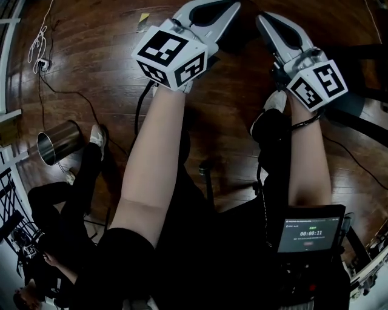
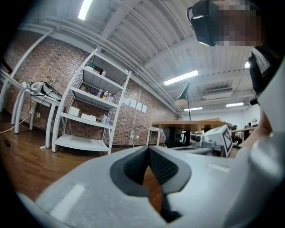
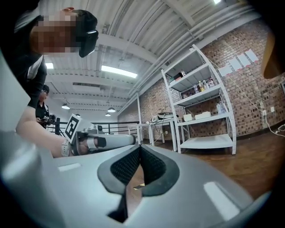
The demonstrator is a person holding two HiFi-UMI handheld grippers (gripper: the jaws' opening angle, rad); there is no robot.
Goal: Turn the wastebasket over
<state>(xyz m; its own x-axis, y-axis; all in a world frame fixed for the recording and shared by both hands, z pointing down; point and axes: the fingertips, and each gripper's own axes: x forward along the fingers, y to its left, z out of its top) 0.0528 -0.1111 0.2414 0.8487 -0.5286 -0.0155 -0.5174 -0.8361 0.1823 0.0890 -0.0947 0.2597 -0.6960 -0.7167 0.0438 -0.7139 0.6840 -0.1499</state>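
The wastebasket [image 1: 59, 141] is a shiny metal cylinder on the wood floor at the far left of the head view, its open mouth showing toward the picture's left. It is in neither gripper view. Both grippers are held out level at the top of the head view, far from the basket. My left gripper [image 1: 233, 6] is shut with nothing in it; its pads [image 2: 138, 165] meet at the tip. My right gripper [image 1: 260, 18] is likewise shut and empty, its pads [image 3: 127, 167] touching. Each gripper view shows the other gripper beside it: the right gripper [image 2: 217, 136] and the left gripper [image 3: 99, 141].
A second person in black crouches at lower left, a white shoe [image 1: 97, 135] right next to the basket. Cables [image 1: 66, 91] run over the floor. White shelving [image 2: 91, 111] stands against a brick wall, a wooden table [image 2: 187, 124] beyond. A timer screen [image 1: 309, 235] hangs at my waist.
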